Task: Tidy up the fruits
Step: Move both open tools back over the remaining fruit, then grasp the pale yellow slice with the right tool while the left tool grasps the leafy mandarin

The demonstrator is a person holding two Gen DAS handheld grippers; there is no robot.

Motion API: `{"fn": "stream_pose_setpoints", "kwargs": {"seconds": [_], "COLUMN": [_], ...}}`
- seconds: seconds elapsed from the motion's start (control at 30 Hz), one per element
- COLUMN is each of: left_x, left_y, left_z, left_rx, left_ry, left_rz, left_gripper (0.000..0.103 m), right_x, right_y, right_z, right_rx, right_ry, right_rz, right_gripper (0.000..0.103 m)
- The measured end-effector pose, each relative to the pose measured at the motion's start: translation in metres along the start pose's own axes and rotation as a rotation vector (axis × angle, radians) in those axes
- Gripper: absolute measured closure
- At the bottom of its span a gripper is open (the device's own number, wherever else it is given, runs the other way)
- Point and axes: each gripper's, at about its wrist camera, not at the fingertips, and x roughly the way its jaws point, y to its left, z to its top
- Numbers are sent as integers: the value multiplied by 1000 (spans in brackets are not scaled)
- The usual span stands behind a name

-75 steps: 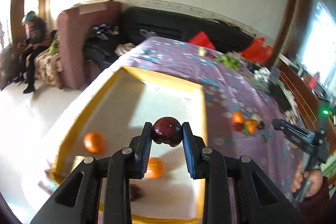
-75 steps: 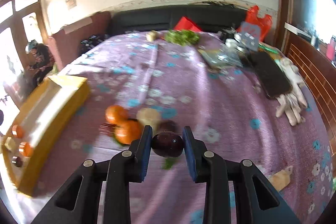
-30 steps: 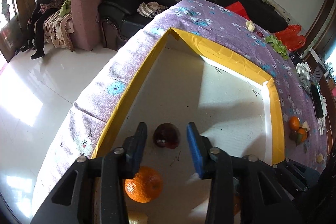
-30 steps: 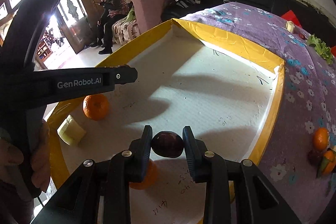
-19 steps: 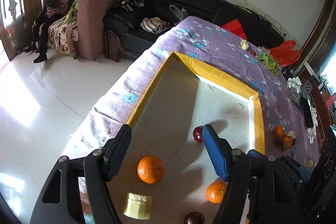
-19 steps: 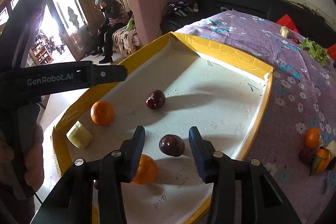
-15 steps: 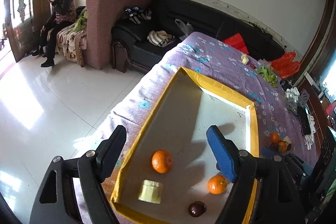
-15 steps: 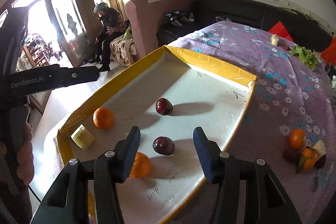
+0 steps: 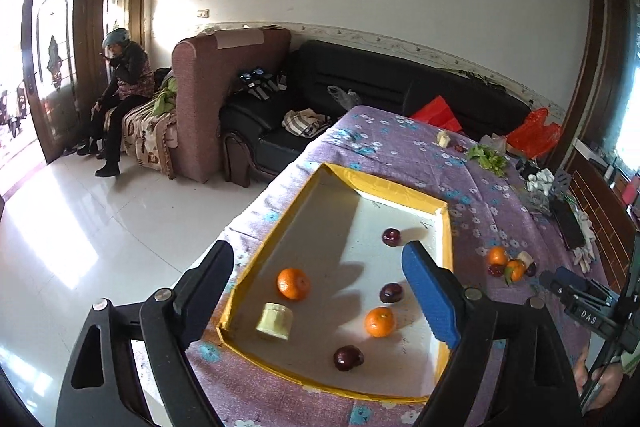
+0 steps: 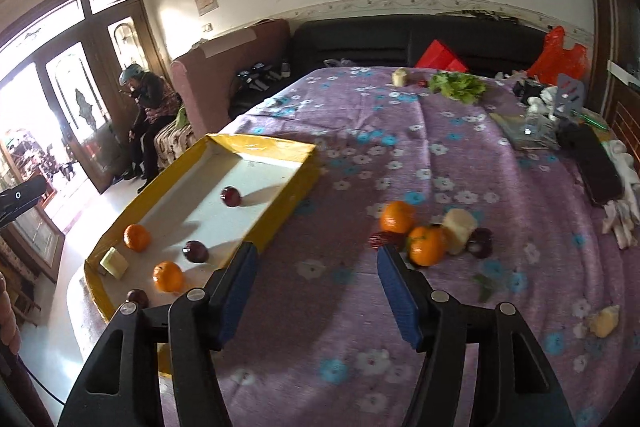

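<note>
- My left gripper (image 9: 320, 271): jaws wide and opening further, with nothing between the pads; it hangs above the near end of the tray.
- My right gripper (image 10: 314, 279): jaws parted and opening, empty, over bare purple tablecloth (image 10: 440, 155) between the tray and the loose fruit.
- Yellow-rimmed tray (image 9: 384, 187): white floor, lying on the cloth at the table's left edge.
- Tray contents, nearest first, in the left wrist view: a dark red plum (image 9: 348, 357) by the near rim; a pale yellow block (image 9: 274, 315) in the near left corner; an orange (image 9: 379, 321) towards the right wall; an orange (image 9: 294, 283) on the left; a second plum (image 9: 391, 292) just beside my right-hand pad; a third plum (image 9: 391, 237) alone towards the far end. All six lie apart from one another.
- Loose pile on the cloth, right of the tray: two oranges (image 10: 412, 231) touching, a pale block (image 10: 460, 225) against them, and dark fruit (image 10: 481, 242) at either side.
- A small yellowish piece (image 10: 604, 321) lies alone at the near right.
- Far end of the table: leafy greens (image 10: 458, 85) and a pale block (image 10: 399, 77).
- Beyond: a black sofa (image 9: 392, 87); a person (image 9: 124, 95) sits by the door.
</note>
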Motion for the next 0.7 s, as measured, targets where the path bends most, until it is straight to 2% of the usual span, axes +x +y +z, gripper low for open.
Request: {"fn": "stream_pose_setpoints", "kwargs": {"seconds": [0.2,0.4,0.57,0.7], "left_x": [10,27,38,52], "left_y": [-51,-87,-121,-151], "left_z": [-10,-20,-27,-33], "left_rx": [83,92,149,204], "left_ry": [30,118,157,186], "left_rz": [-93,-209,-238,-261], "left_gripper": [14,14,14,14], "right_x": [-45,-81,-70,-44], "right_y": [-92,-174,-215,-224], "right_z": [3,12,-5,-31], "right_rx": [104,246,334,333], "right_ry": [-50,-91,-6,64], "right_rz": [-185,-287,-334,-374], "right_gripper": [36,33,32,32]}}
